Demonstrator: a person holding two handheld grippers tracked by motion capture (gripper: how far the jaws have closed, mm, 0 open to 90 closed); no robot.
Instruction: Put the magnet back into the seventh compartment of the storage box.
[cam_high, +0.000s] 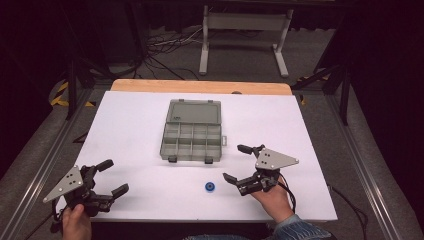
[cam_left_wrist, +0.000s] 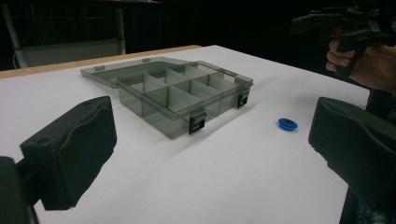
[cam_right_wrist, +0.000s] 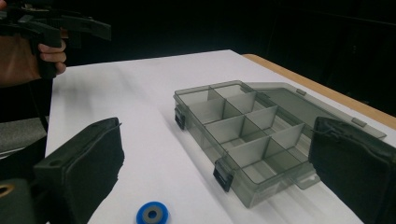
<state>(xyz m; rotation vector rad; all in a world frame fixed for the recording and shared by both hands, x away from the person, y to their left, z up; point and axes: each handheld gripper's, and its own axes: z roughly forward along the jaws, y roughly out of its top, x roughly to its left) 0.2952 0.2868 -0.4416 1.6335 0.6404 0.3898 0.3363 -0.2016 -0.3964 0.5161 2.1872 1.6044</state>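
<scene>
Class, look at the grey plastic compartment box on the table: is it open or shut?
Open. The translucent grey plastic compartment box has its lid folded back flat on the white table, so its dividers show.

Between our right gripper's (cam_right_wrist: 219, 172) wide-apart jaws we see an open compartment box (cam_right_wrist: 247, 135) and a blue ring (cam_right_wrist: 152, 214) nearer us.

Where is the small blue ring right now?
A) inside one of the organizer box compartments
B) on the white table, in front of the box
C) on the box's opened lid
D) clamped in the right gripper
B: the blue ring lies on the white table, apart from the organizer box and ahead of the open right gripper.
</scene>
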